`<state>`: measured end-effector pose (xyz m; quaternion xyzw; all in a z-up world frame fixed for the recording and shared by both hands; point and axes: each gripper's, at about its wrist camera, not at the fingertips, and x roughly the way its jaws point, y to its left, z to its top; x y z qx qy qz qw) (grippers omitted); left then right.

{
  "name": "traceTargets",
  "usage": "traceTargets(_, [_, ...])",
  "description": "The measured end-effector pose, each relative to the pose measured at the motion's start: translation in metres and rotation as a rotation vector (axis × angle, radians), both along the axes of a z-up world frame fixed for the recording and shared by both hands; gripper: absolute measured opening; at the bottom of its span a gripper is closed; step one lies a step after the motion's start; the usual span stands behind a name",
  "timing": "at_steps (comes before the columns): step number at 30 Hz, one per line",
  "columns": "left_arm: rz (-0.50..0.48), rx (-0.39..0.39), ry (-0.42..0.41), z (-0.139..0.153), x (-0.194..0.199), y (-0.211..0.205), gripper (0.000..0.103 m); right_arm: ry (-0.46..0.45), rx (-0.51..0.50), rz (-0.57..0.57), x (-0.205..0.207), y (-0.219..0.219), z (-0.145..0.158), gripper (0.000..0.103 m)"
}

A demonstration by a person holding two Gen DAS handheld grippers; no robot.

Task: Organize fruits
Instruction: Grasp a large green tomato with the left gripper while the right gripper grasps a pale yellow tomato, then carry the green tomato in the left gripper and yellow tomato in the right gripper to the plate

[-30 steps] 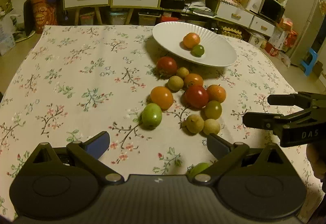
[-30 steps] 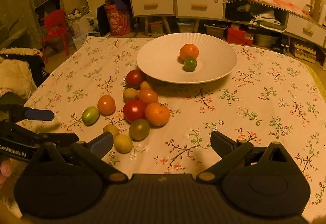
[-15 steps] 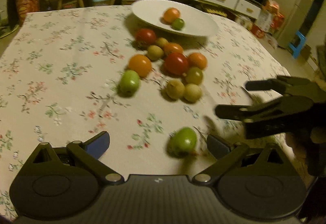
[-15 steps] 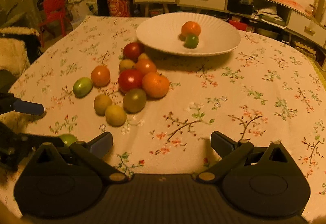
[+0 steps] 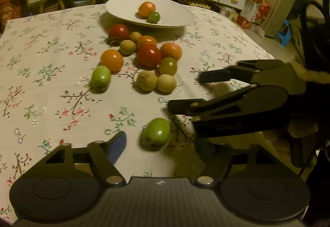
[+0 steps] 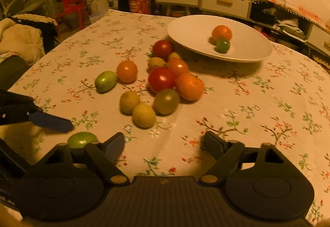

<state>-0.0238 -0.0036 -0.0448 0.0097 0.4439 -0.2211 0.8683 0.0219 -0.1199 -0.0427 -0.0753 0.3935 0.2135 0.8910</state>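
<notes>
Lying between the open left claw [image 5: 163,144] fingers: green fruit [image 5: 156,133].

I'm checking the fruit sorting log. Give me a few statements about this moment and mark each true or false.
1. The white plate holds two fruits. True.
2. The left hand-held gripper is shut on a red tomato. False: it is open, with the lone green fruit lying on the cloth between its fingers.
3. A second green fruit lies beside an orange fruit. True.
4. The right hand-held gripper holds a fruit. False: it is open and empty.
5. The plate is empty. False: an orange and a green fruit lie in it.
</notes>
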Motion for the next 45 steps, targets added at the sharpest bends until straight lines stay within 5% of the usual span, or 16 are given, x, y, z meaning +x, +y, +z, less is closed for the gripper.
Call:
traceTargets(13, [-0.003,0.012,-0.001,0.001,0.001,-0.003,0.022,-0.009,0.020,0.058,0.003,0.012,0.003,0.040])
traceTargets(24, [0.004,0.011,-0.002,0.001,0.001,-0.003,0.022,-0.014,0.021,0.077,0.006,0.016,0.003,0.022])
traceTargets(45, [0.059,-0.013,-0.036,0.014,0.007,0.007,0.022,-0.005,0.062,0.067,0.002,0.007,0.014,0.020])
